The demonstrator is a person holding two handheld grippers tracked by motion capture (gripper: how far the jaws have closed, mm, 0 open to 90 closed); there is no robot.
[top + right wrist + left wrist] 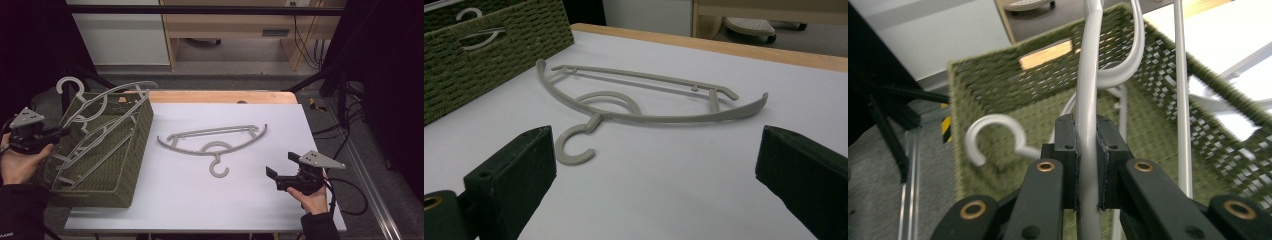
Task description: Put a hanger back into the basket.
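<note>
The left gripper point(1087, 150) is clamped on the arm of a pale grey plastic hanger point(1088, 90), its black pads pressed against the smooth round bar on both sides. That hanger stands tilted in a green basket point(127, 150), leaning with others of the same kind; its curved hook point(67, 86) sticks up past the basket's rim. The basket is boxy, woven in a coarse open weave, with a slot handle cut into one end wall, and it sits at the left edge of the table point(260, 200), partly overhanging.

The right gripper point(282, 172) hovers over the table's right side with jaws spread wide and nothing between them. In front of it a second hanger point(212, 140) lies flat on the smooth white tabletop, well clear of the basket, its hook point(574, 145) pointing toward that gripper. It is matte, thin, with a bowed shoulder bar and a straight crossbar. I can read no writing on anything.
</note>
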